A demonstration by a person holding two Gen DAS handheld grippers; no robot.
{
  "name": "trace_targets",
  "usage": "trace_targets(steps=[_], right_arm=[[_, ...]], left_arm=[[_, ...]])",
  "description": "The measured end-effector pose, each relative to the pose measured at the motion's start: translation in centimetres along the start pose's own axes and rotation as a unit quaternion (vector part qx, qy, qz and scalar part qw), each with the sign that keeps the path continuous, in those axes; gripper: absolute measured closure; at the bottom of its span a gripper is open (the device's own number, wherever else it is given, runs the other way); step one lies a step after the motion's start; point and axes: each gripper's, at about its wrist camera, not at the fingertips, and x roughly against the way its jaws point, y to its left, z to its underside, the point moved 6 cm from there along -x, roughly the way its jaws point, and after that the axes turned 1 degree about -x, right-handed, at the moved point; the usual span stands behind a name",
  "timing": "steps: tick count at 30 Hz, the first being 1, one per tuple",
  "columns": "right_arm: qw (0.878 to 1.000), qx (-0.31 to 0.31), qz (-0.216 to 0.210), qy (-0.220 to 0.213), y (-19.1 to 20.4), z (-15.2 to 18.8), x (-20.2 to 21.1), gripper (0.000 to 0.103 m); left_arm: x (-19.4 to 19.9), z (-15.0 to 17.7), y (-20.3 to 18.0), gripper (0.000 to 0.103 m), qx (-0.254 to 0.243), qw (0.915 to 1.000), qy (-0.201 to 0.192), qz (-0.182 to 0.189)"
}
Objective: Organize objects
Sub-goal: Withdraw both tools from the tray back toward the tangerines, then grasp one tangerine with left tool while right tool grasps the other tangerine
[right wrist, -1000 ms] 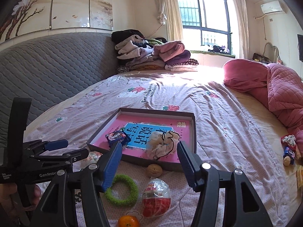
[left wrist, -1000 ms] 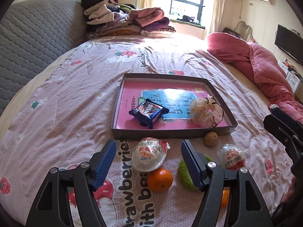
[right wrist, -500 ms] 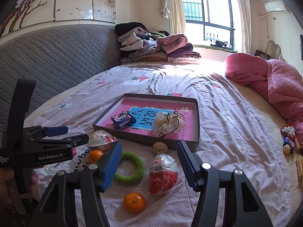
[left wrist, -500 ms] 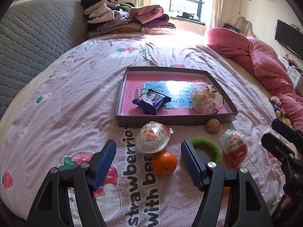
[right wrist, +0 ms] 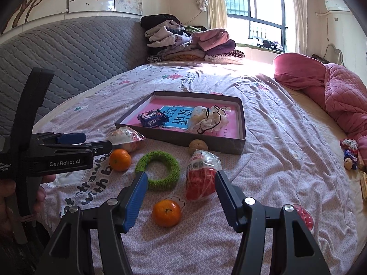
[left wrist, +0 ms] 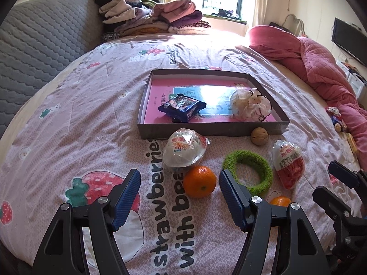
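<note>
Both sets of jaws are spread wide, nothing gripped; left gripper [left wrist: 179,184] is hung over one orange [left wrist: 199,181]; another orange [right wrist: 166,213] is framed under the right gripper [right wrist: 180,188]; both are left on the bedspread [left wrist: 68,142], short of the tray [left wrist: 206,131].

Bedspread [left wrist: 68,137]: lilac, strawberry print (black lettering). Tray [left wrist: 206,133]: grey walls, pink floor. Ring [left wrist: 250,171]: green. Tangerines [left wrist: 199,181]: orange. Quilt [left wrist: 321,64]: apparently pink.
</note>
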Motion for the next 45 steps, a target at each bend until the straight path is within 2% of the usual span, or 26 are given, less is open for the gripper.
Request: trace_targets(steps=[14, 32, 45], right_arm=[[1.0, 0.001, -0.002, 0.029, 0.4, 2.2, -1.1, 0.043], [0.998, 0.006, -0.008, 0.063, 0.9, 4.0, -3.5, 0.043], [0.997, -0.008, -0.01, 0.072, 0.4, 4.7, -5.2, 0.043]], left_arm=[[-1.1, 1.8, 0.0, 0.03, -0.001, 0.9997, 0.024, 0.006], [-2.7, 2.2, -0.4, 0.03, 0.001, 0.9993, 0.033, 0.016], [-4.2, 2.2, -0.2, 0.03, 0.011, 0.9991, 0.037, 0.017]])
